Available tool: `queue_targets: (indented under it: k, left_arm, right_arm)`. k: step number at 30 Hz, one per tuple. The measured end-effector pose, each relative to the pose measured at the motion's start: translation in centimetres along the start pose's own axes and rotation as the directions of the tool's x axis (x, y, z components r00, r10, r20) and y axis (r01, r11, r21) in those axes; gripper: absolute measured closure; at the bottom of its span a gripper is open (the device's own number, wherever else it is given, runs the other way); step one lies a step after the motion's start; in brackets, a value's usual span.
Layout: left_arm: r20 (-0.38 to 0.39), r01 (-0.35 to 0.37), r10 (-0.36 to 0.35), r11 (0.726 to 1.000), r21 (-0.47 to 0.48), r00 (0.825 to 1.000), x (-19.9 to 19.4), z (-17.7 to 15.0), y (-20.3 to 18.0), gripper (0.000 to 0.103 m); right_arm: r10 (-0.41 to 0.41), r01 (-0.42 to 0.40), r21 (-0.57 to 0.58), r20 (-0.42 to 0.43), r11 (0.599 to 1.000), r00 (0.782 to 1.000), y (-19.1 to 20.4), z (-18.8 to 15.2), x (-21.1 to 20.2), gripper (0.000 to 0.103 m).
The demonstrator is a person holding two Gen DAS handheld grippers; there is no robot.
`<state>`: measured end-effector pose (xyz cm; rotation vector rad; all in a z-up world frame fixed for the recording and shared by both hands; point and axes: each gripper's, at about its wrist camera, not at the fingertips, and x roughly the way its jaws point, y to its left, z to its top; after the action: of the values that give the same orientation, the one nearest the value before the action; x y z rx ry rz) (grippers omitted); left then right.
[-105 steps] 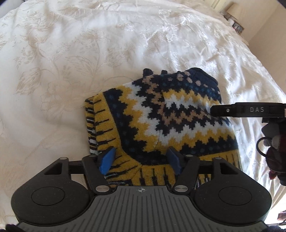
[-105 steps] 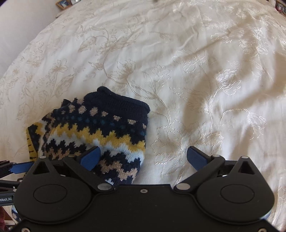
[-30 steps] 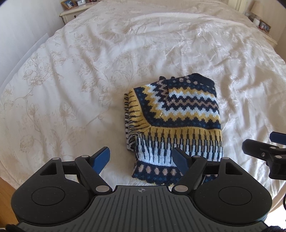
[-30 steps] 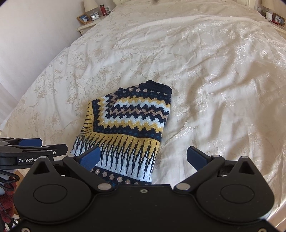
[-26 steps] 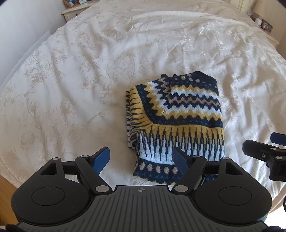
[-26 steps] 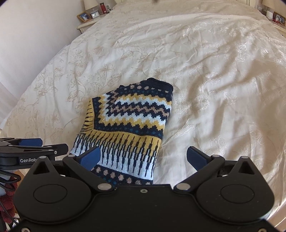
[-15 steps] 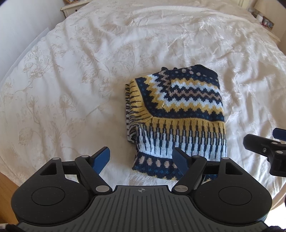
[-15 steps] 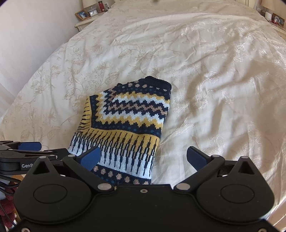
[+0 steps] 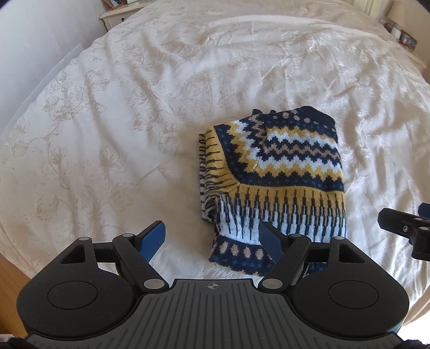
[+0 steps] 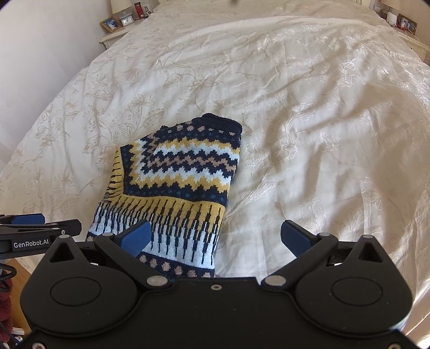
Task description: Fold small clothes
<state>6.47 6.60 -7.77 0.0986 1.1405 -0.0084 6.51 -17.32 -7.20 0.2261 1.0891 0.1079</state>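
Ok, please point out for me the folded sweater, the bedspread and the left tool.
folded sweater [image 9: 290, 161], left wrist view, on the zigzag bands.
bedspread [image 9: 107, 120], left wrist view, on bare floral fabric.
left tool [image 9: 212, 239], left wrist view, midway between its blue fingertips.

home bedroom, made bed [image 10: 295, 80], nightstand [image 10: 118, 35] with photo frames [image 10: 109, 23]

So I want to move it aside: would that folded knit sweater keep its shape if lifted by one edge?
Probably not: the sweater looks like soft knit, stacked in loose layers, so it would likely droop and unfold. On the wrinkled bedspread, pushing may bunch it.
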Motion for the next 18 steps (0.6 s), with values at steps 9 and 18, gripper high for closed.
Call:
queue_targets:
  k: [9, 18]
  left_arm:
    - [-0.006, 0.003, -0.003, 1.0, -0.002, 1.0, 0.23, 0.3, -0.17, 0.027]
    - [-0.015, 0.003, -0.003, 1.0, -0.007, 1.0, 0.49, 0.31, -0.14, 0.027]
  right_arm:
    - [0.004, -0.004, -0.004, -0.01, 1.0, 1.0, 0.17, 0.07, 0.27, 0.001]
    - [0.014, -0.014, -0.003, -0.022, 1.0, 1.0, 0.29, 0.06, 0.67, 0.001]
